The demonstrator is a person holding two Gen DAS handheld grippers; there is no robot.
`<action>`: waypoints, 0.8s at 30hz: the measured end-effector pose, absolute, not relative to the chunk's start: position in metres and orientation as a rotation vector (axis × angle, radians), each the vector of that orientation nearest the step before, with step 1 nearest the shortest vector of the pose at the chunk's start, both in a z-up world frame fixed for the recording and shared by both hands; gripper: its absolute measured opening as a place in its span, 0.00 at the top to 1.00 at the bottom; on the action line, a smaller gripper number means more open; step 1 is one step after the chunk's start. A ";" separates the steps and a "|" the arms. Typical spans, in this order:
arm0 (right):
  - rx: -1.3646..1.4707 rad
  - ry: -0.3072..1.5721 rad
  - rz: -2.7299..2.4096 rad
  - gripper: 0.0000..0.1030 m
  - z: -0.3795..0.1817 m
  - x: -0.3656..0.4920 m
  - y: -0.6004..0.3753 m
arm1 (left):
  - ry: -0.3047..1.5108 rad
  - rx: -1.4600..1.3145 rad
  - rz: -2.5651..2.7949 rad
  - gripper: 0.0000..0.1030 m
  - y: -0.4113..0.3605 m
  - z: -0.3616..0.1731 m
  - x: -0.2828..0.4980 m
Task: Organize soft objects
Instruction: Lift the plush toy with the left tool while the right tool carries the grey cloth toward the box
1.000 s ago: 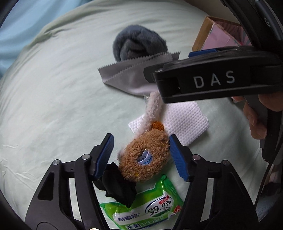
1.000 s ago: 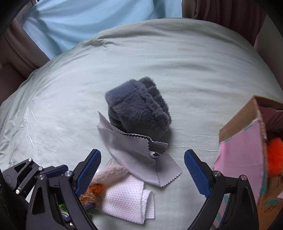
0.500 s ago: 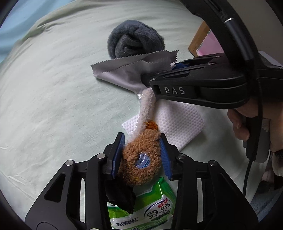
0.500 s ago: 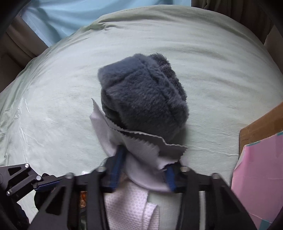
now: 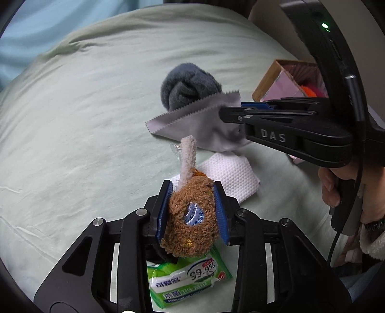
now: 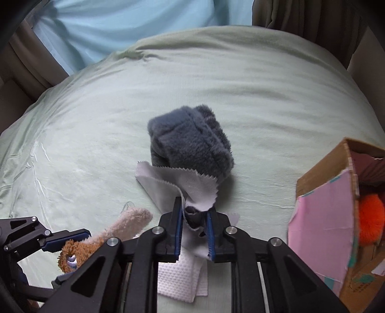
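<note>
The left claw (image 5: pixel 192 209) is squeezing the brown plush toy (image 5: pixel 190 219) and the right claw (image 6: pixel 193 231), jaws just narrowed, is pinching the grey cleaning cloth (image 6: pixel 178 183), both clear of the bed (image 6: pixel 96 120), probably bound for the cardboard box (image 6: pixel 336 216).

— What's the backdrop here?
— A pale green bedsheet (image 6: pixel 240 79), lightly creased, fills most of both views.
— And past it?
— A light blue curtain (image 6: pixel 134 21) at the far edge, with brown drapes (image 6: pixel 300 21) on its right side.
— Anything on the other side?
— Brown fabric (image 6: pixel 21 67) runs down the curtain's left edge too.
</note>
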State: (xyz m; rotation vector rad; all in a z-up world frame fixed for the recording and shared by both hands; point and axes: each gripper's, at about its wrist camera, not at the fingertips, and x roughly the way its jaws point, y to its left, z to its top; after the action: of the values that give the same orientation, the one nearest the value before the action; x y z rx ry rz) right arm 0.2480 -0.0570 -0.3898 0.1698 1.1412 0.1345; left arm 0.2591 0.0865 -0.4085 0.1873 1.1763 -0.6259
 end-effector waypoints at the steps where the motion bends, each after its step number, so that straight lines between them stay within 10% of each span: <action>1: 0.173 1.133 0.133 0.85 -0.385 0.247 -0.058 | 1.169 0.178 -0.620 0.70 0.089 -0.403 0.256; 16: 0.209 1.126 0.098 0.84 -0.350 0.218 -0.053 | 1.095 0.031 -0.490 0.70 0.136 -0.351 0.229; 19: 0.208 1.123 0.087 0.53 -0.367 0.220 -0.048 | 1.087 0.007 -0.472 0.70 0.146 -0.354 0.229; 21: 0.182 1.077 0.082 0.10 -0.377 0.223 -0.041 | 1.087 -0.003 -0.461 0.70 0.151 -0.358 0.232; 24: 0.150 1.100 0.061 0.10 -0.397 0.231 -0.035 | 1.085 -0.015 -0.449 0.70 0.157 -0.366 0.239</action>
State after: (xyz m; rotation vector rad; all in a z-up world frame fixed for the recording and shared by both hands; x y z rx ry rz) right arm 0.2305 -0.0347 -0.3972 0.1497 1.0996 0.0615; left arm 0.2386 0.1572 -0.3664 -0.0154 1.0849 -0.4491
